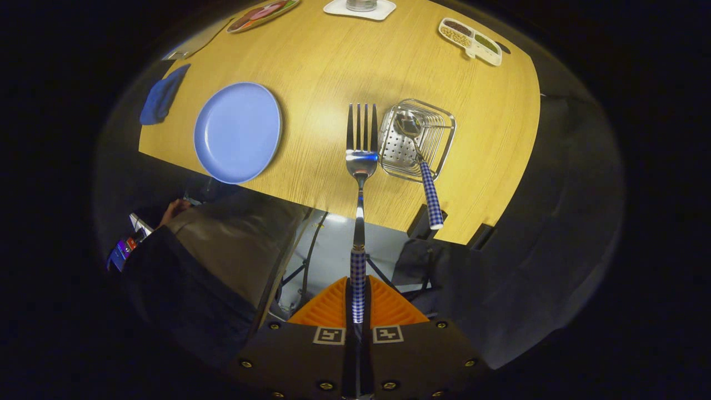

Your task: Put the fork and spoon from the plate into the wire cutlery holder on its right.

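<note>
fork's up in the air, spoon's already sitting in the holder

biggest thing is the wooden table point(311, 61); a person's sleeve point(183, 278) shows below its near edge. the blue plate point(238, 132) sits bare by the near edge toward the left, with a dark blue cloth point(162, 95) hanging off the left edge beside it. the wire cutlery holder point(416, 140) is well right of the plate near the near edge, and the spoon point(420, 161) leans in it, bowl down inside, checkered handle poking out over the table's near edge. the gripper point(358, 311) is clamped on the fork point(361, 161) by its checkered handle, both fingers squeezing it, tines pointing away, just left of the holder. at the far edge: a divided snack tray point(471, 40), a white coaster point(360, 10).
</note>
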